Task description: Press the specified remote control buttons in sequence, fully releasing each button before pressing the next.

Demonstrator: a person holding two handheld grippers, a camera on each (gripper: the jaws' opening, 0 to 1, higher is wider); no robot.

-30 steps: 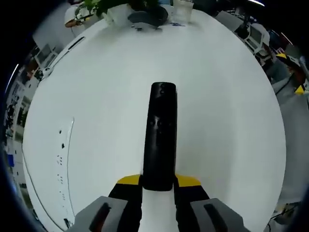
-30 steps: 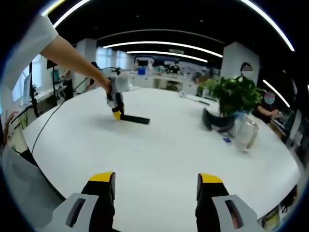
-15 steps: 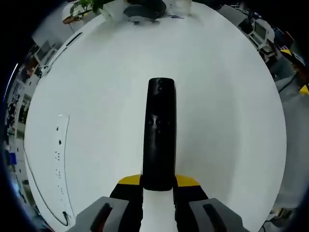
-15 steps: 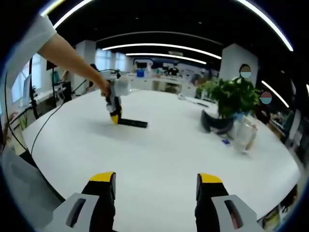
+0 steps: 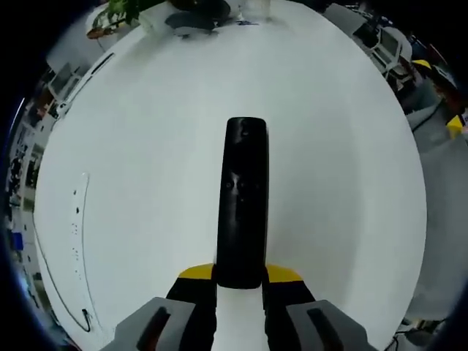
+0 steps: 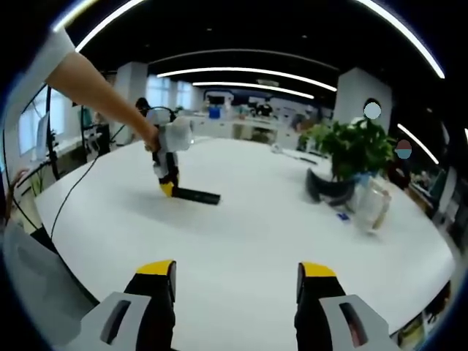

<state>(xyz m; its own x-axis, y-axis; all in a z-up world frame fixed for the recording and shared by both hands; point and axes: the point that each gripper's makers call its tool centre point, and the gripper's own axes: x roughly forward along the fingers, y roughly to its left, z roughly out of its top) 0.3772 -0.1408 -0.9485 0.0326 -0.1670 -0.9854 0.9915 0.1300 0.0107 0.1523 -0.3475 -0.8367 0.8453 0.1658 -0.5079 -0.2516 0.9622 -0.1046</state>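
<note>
Your left gripper has its fingers clamped on the near end of the black remote, centre frame over wide bare white tabletop, while your right gripper hangs with fingers spread and empty near the tabletop's edge.

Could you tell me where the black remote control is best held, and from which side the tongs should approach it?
Hold the remote control at its near end, across its narrow width, coming in along its length, as the left tongs do now. It is long, slim and lies flat on the white table, so an end grip probably steadies it and leaves the button face open for the right tongs.
</note>
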